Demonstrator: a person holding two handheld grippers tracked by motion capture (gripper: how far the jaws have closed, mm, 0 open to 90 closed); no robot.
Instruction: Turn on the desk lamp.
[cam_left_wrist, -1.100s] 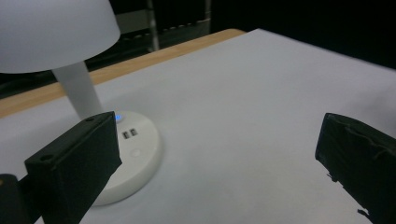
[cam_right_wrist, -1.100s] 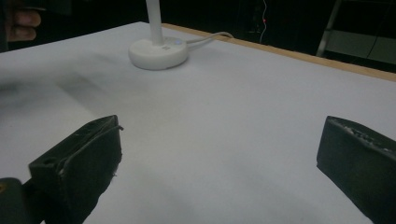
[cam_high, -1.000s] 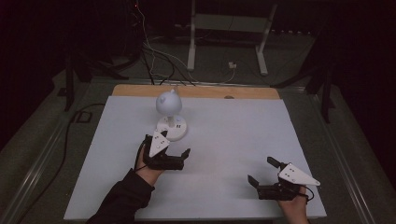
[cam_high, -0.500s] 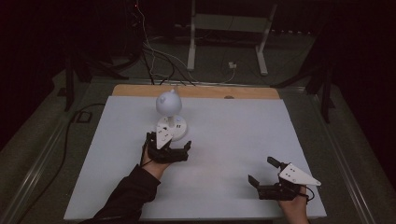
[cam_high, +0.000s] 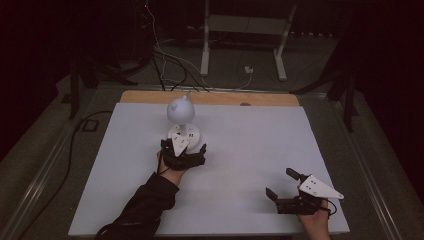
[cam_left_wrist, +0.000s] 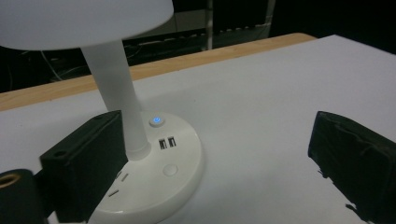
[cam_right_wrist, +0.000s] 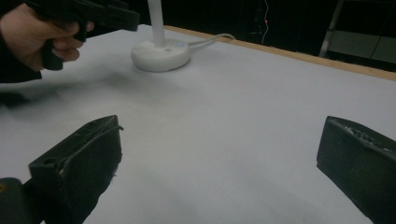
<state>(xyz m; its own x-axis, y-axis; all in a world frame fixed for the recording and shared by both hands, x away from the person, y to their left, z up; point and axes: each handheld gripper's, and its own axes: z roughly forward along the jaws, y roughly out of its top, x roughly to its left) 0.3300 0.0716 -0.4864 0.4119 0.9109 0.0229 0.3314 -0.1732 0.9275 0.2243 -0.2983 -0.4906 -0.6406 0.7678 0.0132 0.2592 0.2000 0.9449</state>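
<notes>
A white desk lamp with a round head (cam_high: 180, 109) stands on its round base (cam_high: 187, 135) at the back middle of the white table. In the left gripper view the base (cam_left_wrist: 161, 169) carries a blue-lit button (cam_left_wrist: 157, 121) and two USB ports, with the stem (cam_left_wrist: 116, 93) rising under the shade. My left gripper (cam_high: 183, 147) (cam_left_wrist: 219, 158) is open right at the base's near side, its left jaw overlapping the base's left edge. My right gripper (cam_high: 280, 183) (cam_right_wrist: 219, 168) is open over bare table at the front right, holding nothing.
The lamp's white cable (cam_right_wrist: 211, 40) runs off toward the wooden back edge (cam_high: 260, 99). The right gripper view has the base (cam_right_wrist: 160, 54) and the person's left hand (cam_right_wrist: 32, 35) farther off. Stands and cables lie on the dark floor behind the table.
My left gripper has moved forward to the lamp's base, its jaws now flanking the near side. The right gripper has stayed put.
</notes>
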